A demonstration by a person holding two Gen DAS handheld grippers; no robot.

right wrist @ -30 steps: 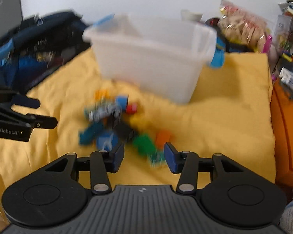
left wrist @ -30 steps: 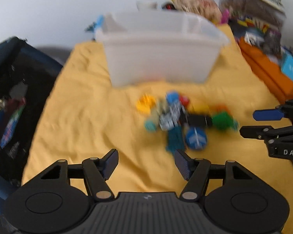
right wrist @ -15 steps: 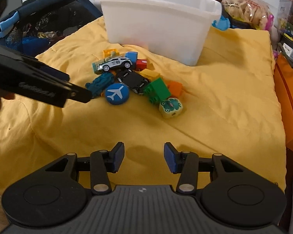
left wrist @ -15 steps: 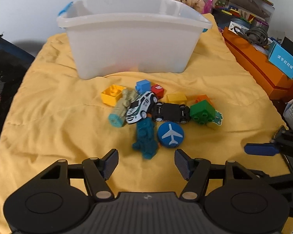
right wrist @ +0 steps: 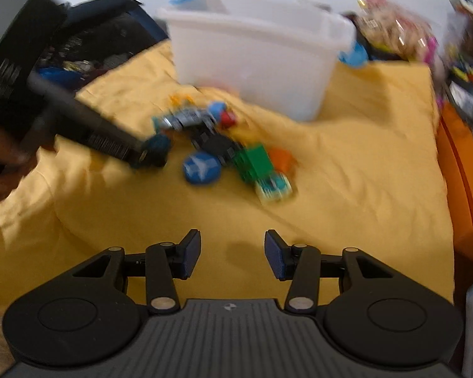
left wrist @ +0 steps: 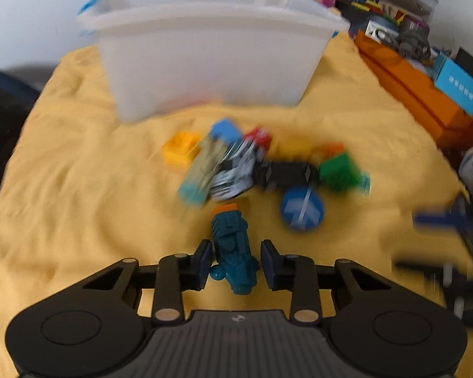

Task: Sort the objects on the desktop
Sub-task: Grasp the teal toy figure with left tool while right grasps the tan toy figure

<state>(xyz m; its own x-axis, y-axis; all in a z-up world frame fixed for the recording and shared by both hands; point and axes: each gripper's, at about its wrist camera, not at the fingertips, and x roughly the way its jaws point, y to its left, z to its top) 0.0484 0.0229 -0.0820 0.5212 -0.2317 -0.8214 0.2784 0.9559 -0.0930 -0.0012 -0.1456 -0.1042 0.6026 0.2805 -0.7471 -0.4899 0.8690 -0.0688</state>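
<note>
Nearest the left wrist camera, the left gripper [left wrist: 236,260] is closing around a teal toy figure [left wrist: 233,249]. The toy lies lengthwise between the jaws, and a sliver of yellow cloth [left wrist: 78,189] shows beside each pad, so they do not seem to press yet. Its ribbed, uneven body may twist or squirt forward as they bite, nudging the pile.

The right gripper [right wrist: 232,253] hovers near the cloth's front edge, jaws apart and empty.

Further in, toward the cloth's middle, the blue airplane disc [left wrist: 302,209], toy cars [left wrist: 236,173] and building blocks [left wrist: 339,170] crowd together.

Near the far edge stands the white plastic bin [left wrist: 211,56]. Its walls look tall, so a low carry could clip the rim.
</note>
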